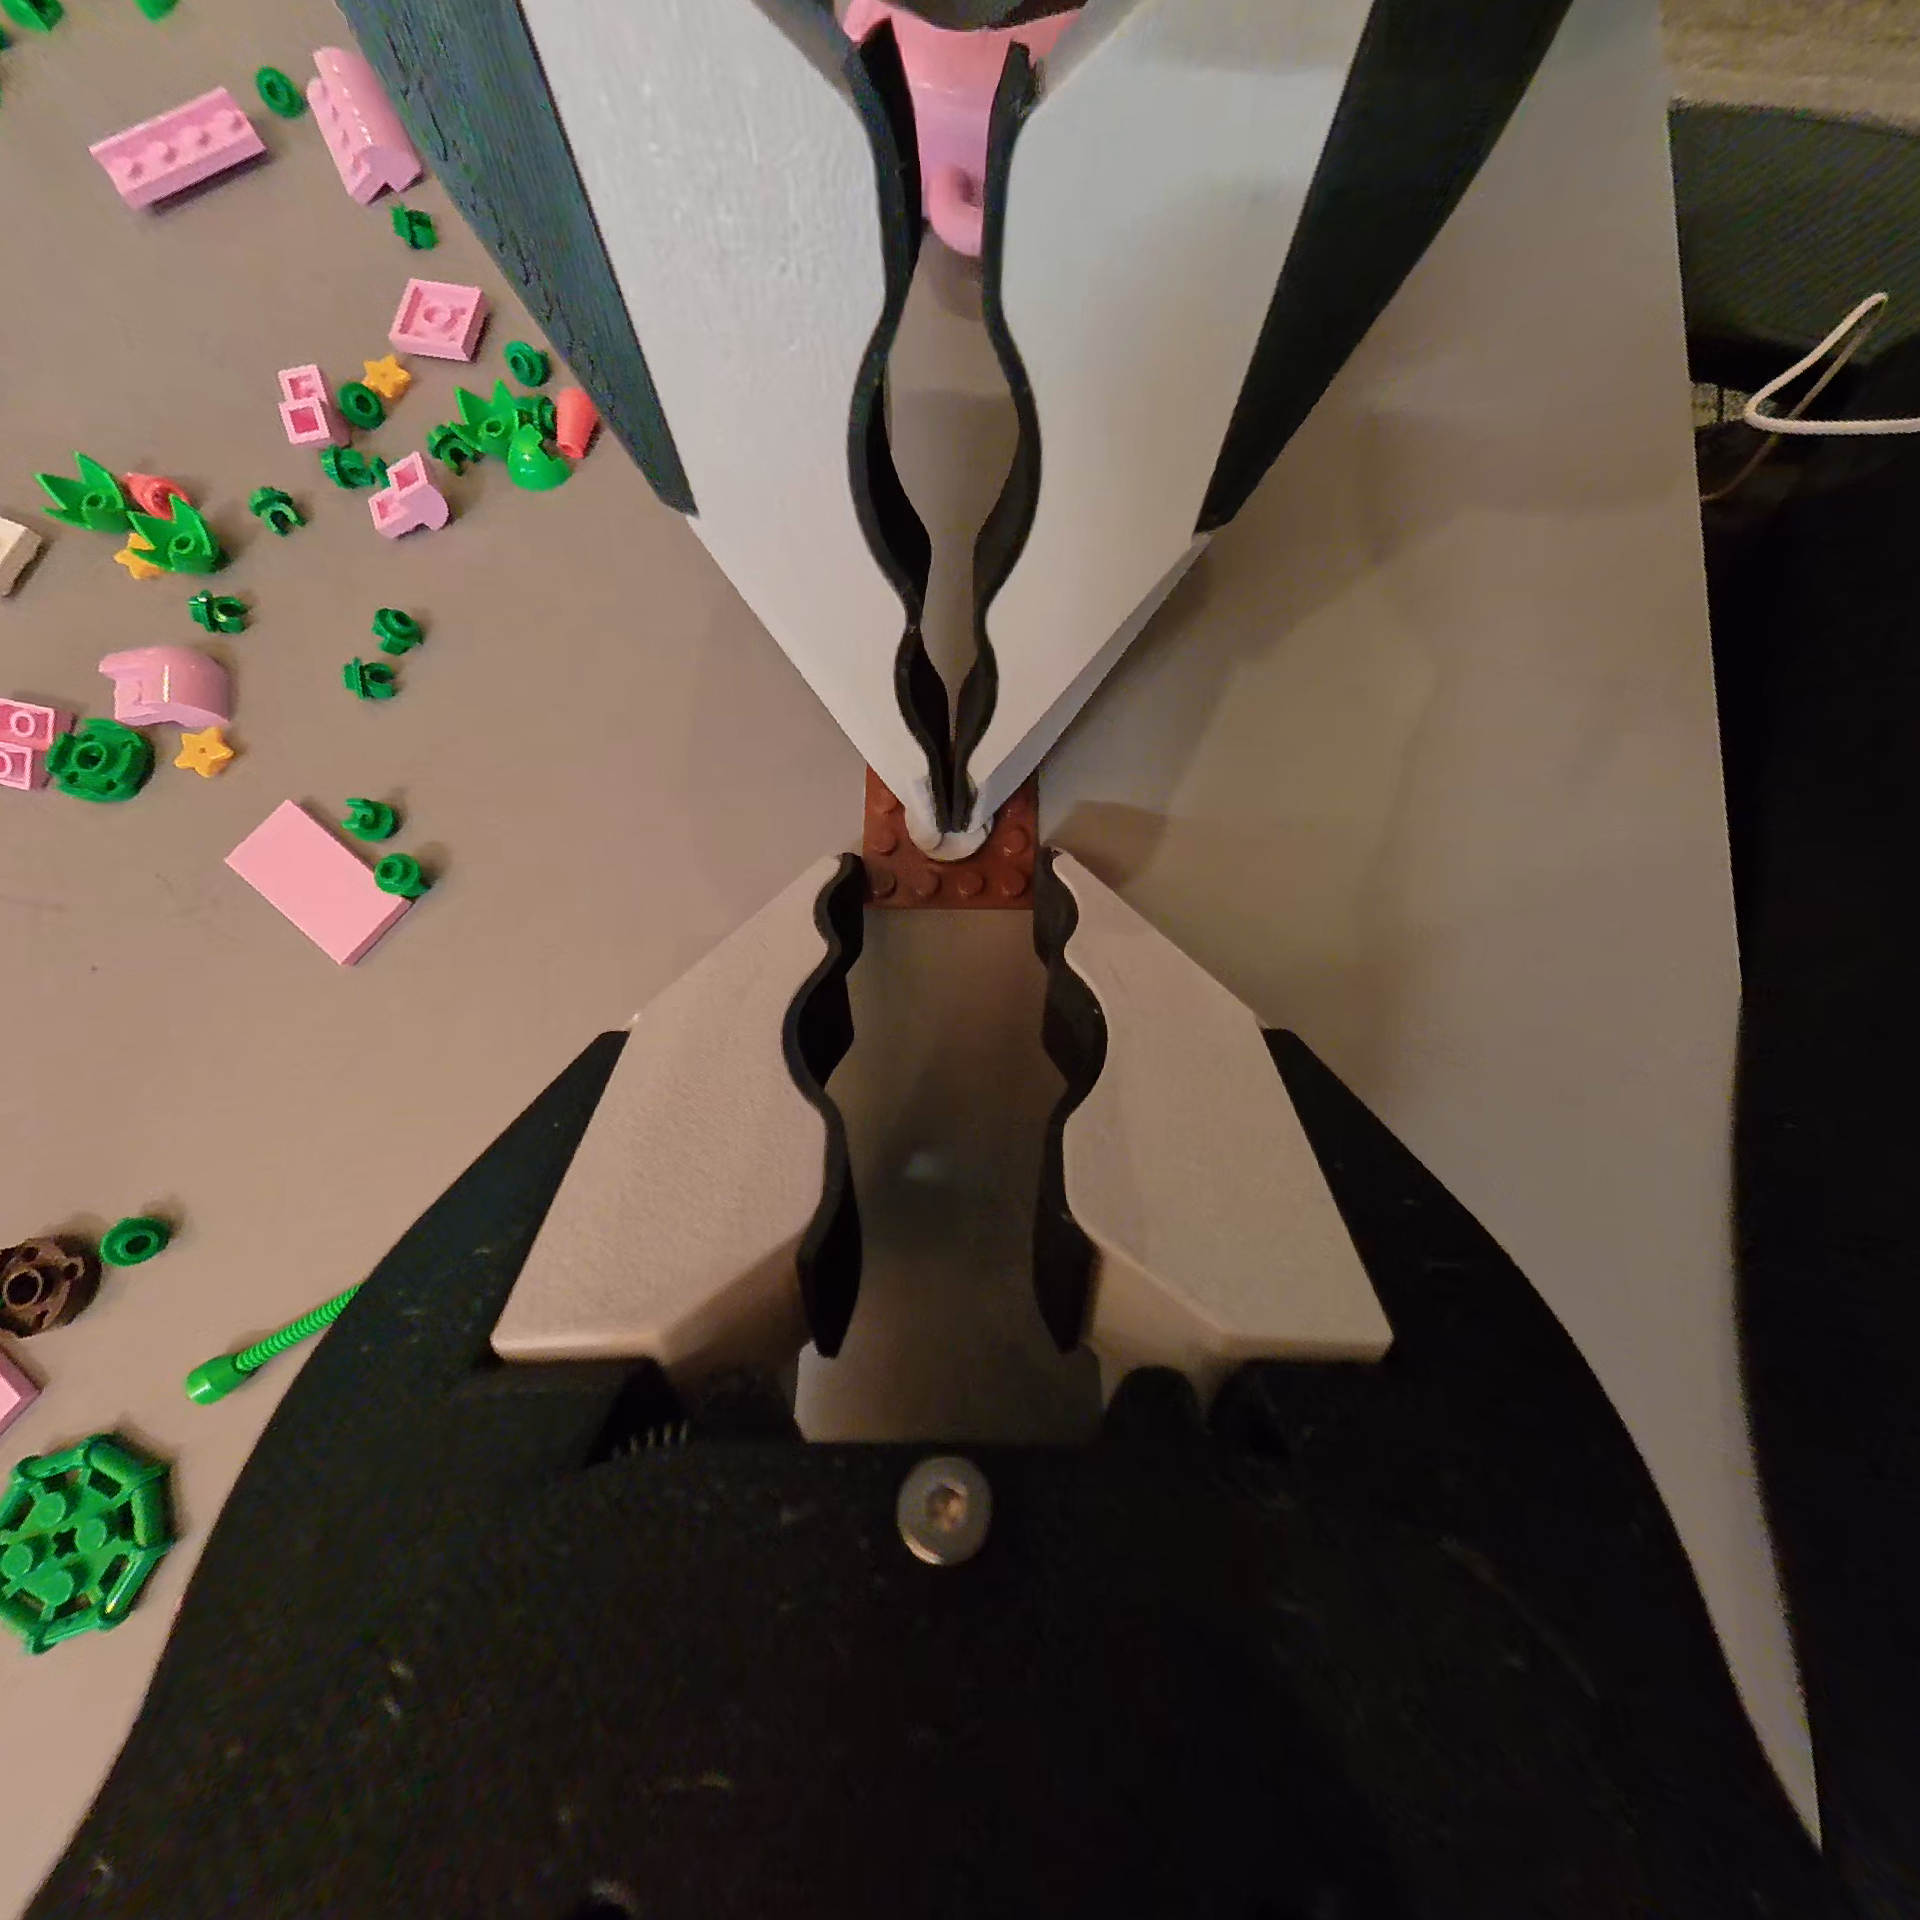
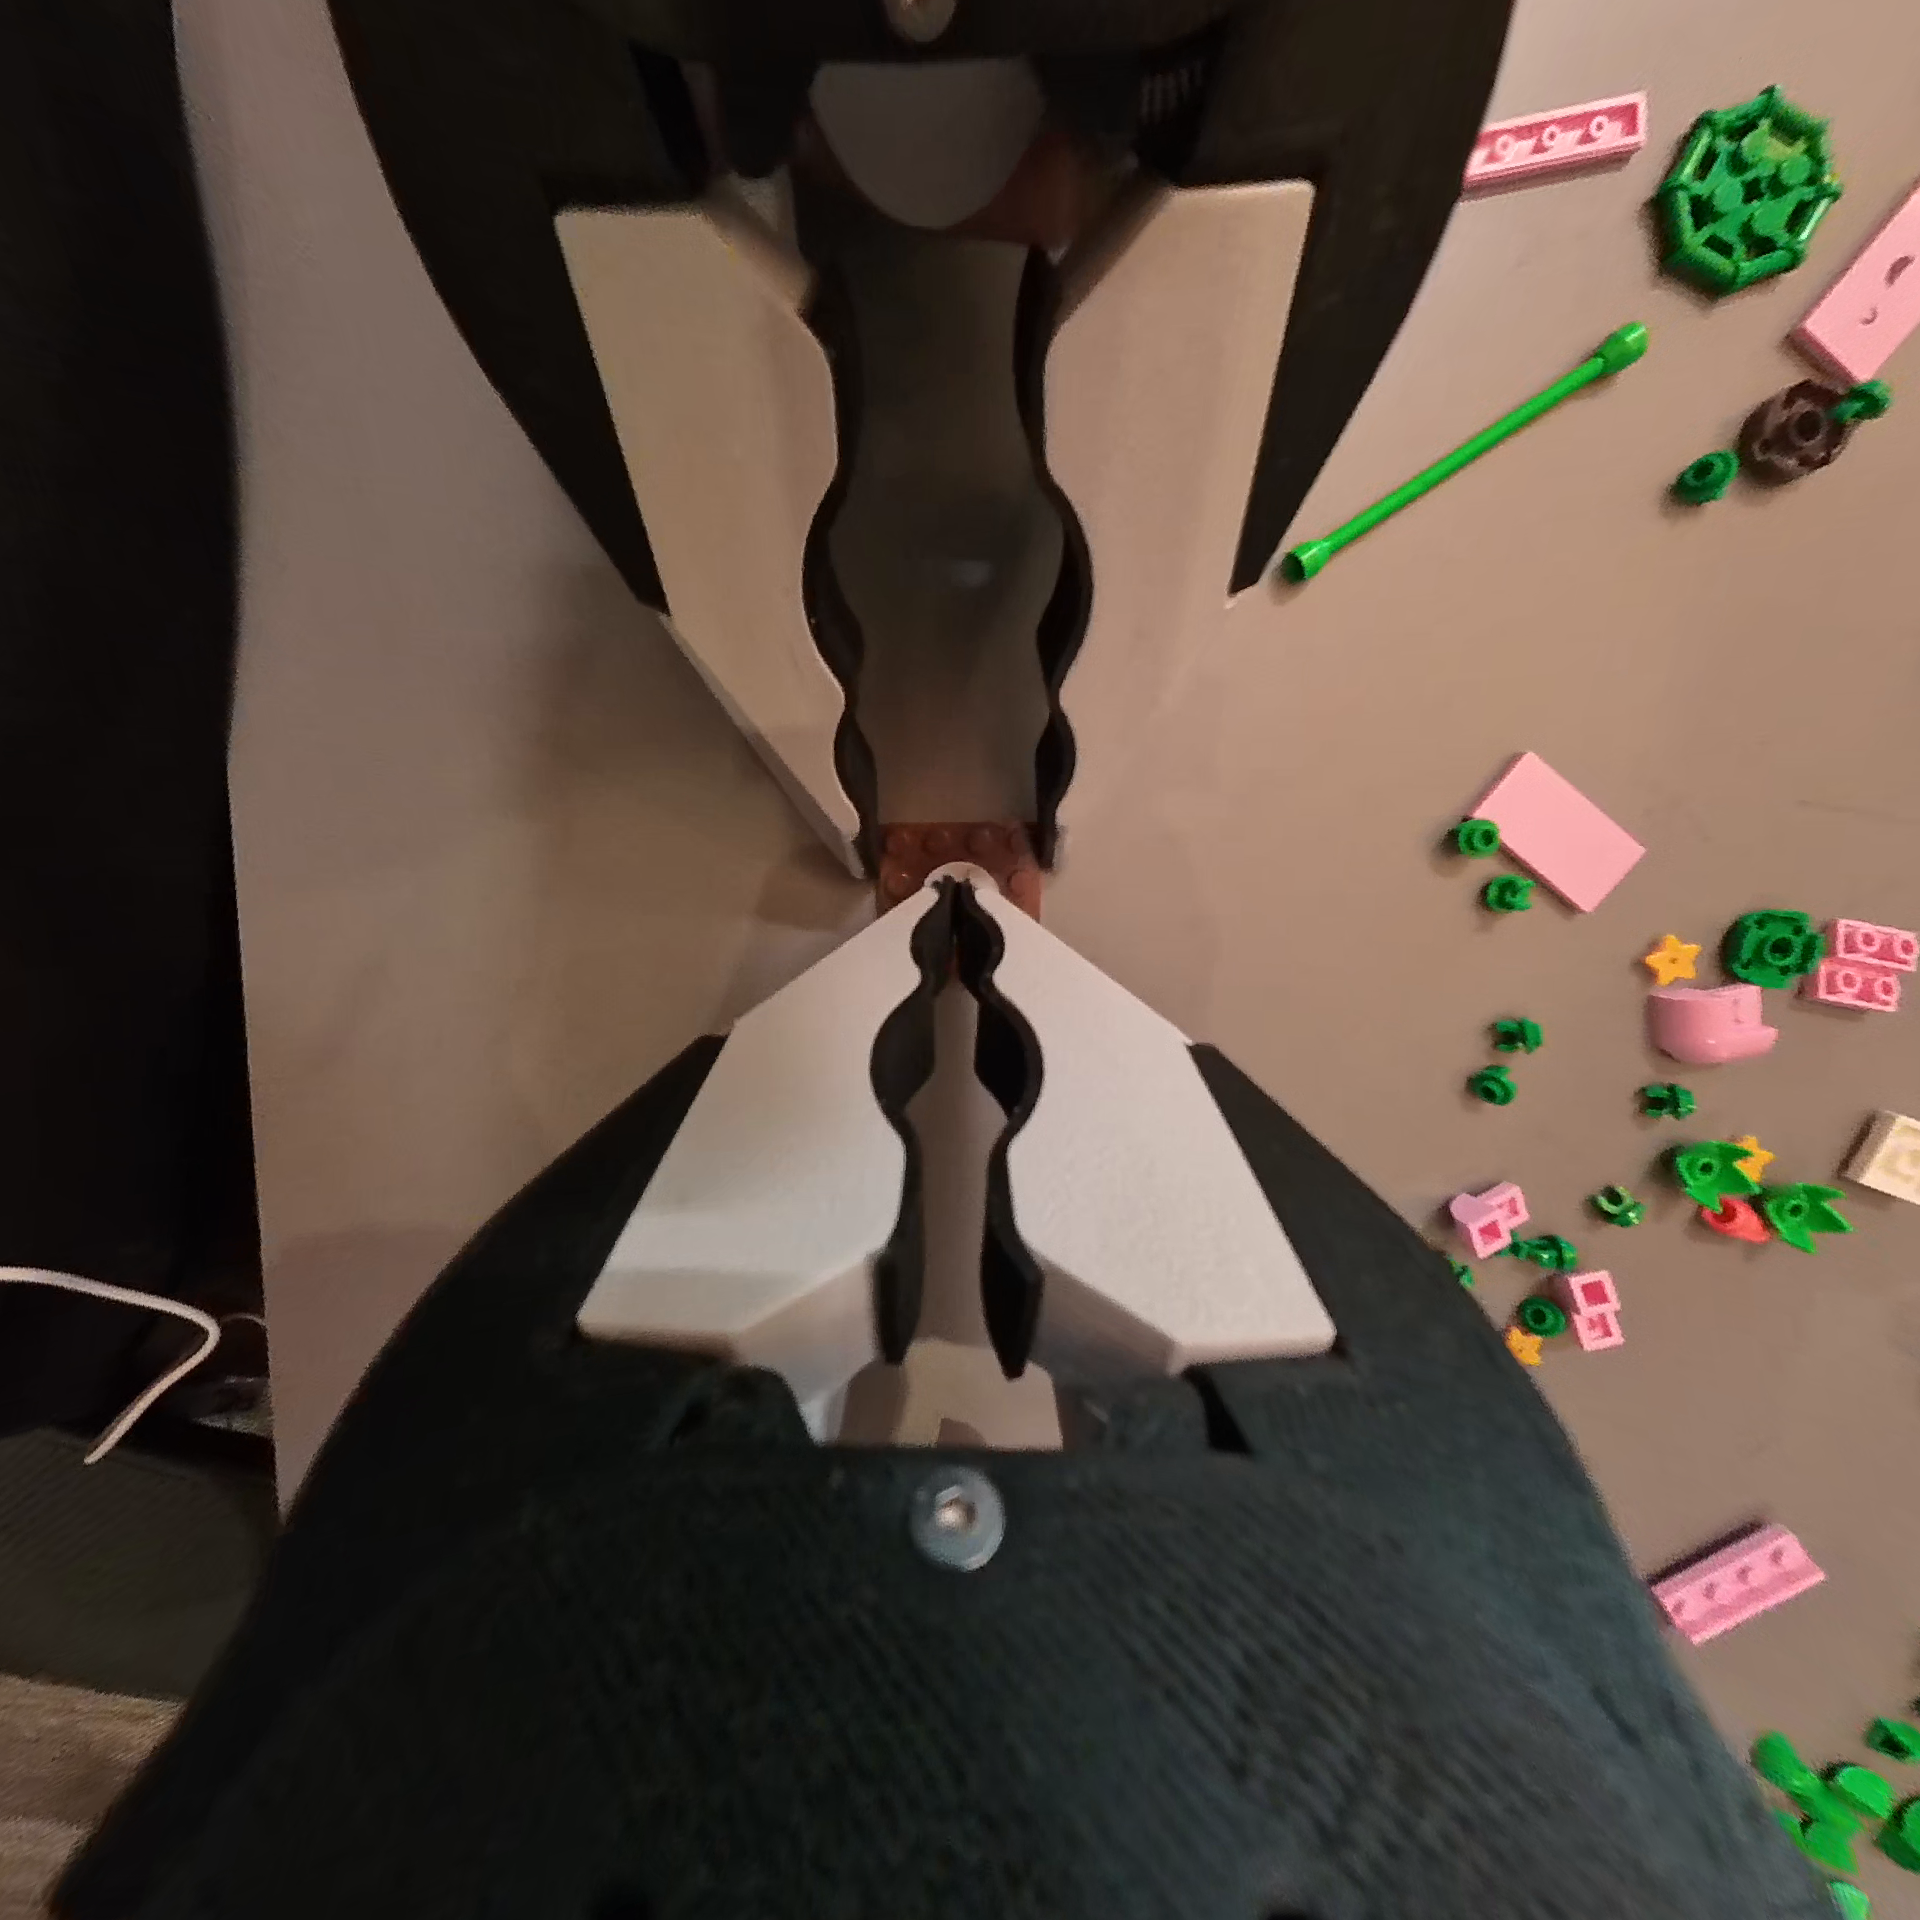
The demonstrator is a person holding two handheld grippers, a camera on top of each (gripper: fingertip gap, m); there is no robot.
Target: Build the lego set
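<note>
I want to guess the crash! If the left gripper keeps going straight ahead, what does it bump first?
Probably the right gripper, whose closed tips pinch a small white piece on the brown plate that the left gripper holds.

It looks like a home room, or a hobby corner. A plain grey table [image 1: 644, 644] carries loose toy bricks [image 1: 312, 878] in pink and green, spread without order. Beside the table edge is dark soft fabric [image 1: 1808, 935], maybe a seat, with a thin white cord [image 1: 1813, 390] on it. The light is warm and dim
</note>
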